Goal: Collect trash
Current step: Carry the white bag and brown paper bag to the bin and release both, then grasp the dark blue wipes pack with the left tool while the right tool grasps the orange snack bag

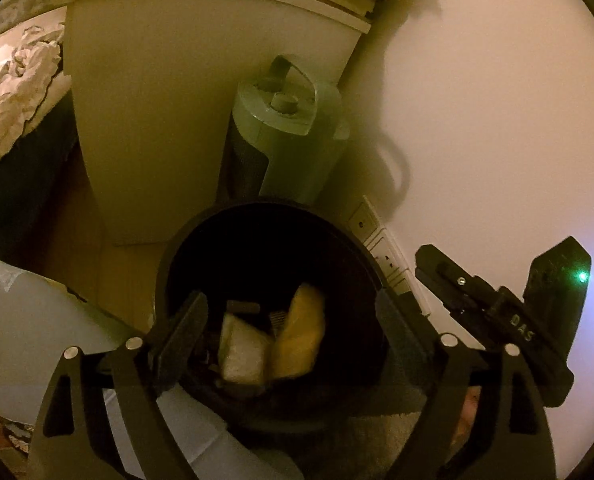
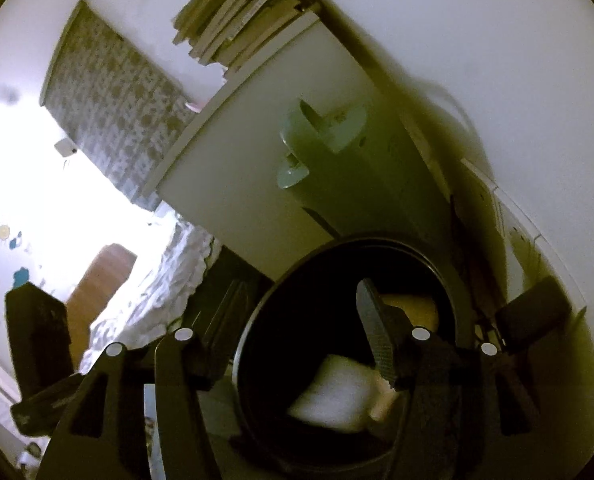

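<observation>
I am in a dim room with a plain white wall (image 1: 477,100) and a warm yellow light. Past my jaws stands a tall white cabinet (image 1: 157,100) with a messy stack of books (image 2: 237,28) on top. Next to it, close to the wall, is a pale green plastic tower with a handle on top (image 1: 293,120). A rumpled white blanket (image 1: 13,88) lies off to the side. Right under me is a round black trash bin (image 1: 201,240), and its dark rim sits just in front of my fingers. My left gripper (image 1: 289,316) hangs over the bin with its jaws wide apart and nothing between the pads. Down inside the bin, between my left jaws, lie a white crumpled wrapper (image 1: 243,356) and a soft yellow piece of trash (image 1: 301,332), side by side and touching. My right gripper (image 2: 297,332) is over the bin too, jaws apart, holding nothing. The bin is squeezed near the green tower and the wall, so the open room is above it.
</observation>
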